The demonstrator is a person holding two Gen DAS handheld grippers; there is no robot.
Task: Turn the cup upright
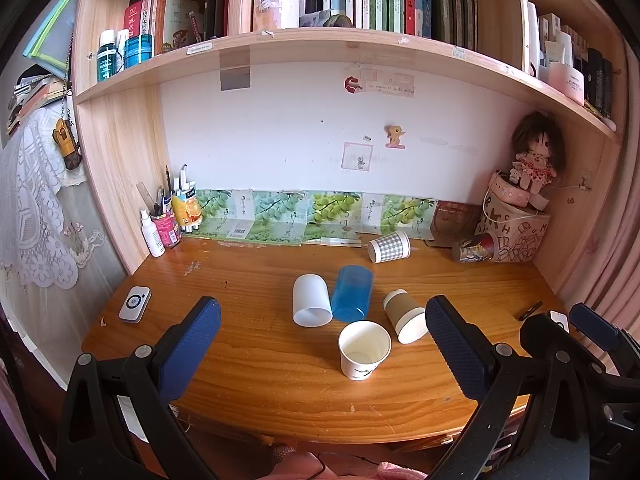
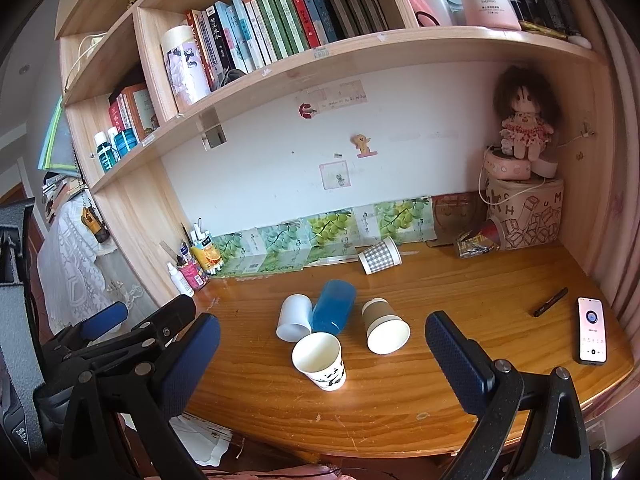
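Several cups are on the wooden desk [image 1: 280, 400]. A white paper cup with a panda print [image 1: 364, 350] [image 2: 320, 360] stands upright at the front. Behind it lie a white plastic cup [image 1: 311, 300] [image 2: 294, 317], a blue plastic cup [image 1: 352, 293] [image 2: 333, 307] and a brown paper cup [image 1: 405, 316] [image 2: 384, 326] on their sides. A checked paper cup [image 1: 389, 246] [image 2: 379, 255] and a red patterned cup [image 1: 476, 247] [image 2: 478, 238] lie near the back wall. My left gripper [image 1: 324, 356] and right gripper [image 2: 324, 364] are both open and empty, held back near the desk's front edge.
A small white device [image 1: 135, 304] lies at the desk's left. A phone [image 2: 592, 330] and a black pen [image 2: 551, 302] lie at the right. A pen holder and bottles [image 1: 168, 224] stand back left. A patterned box with a doll [image 1: 520, 216] stands back right.
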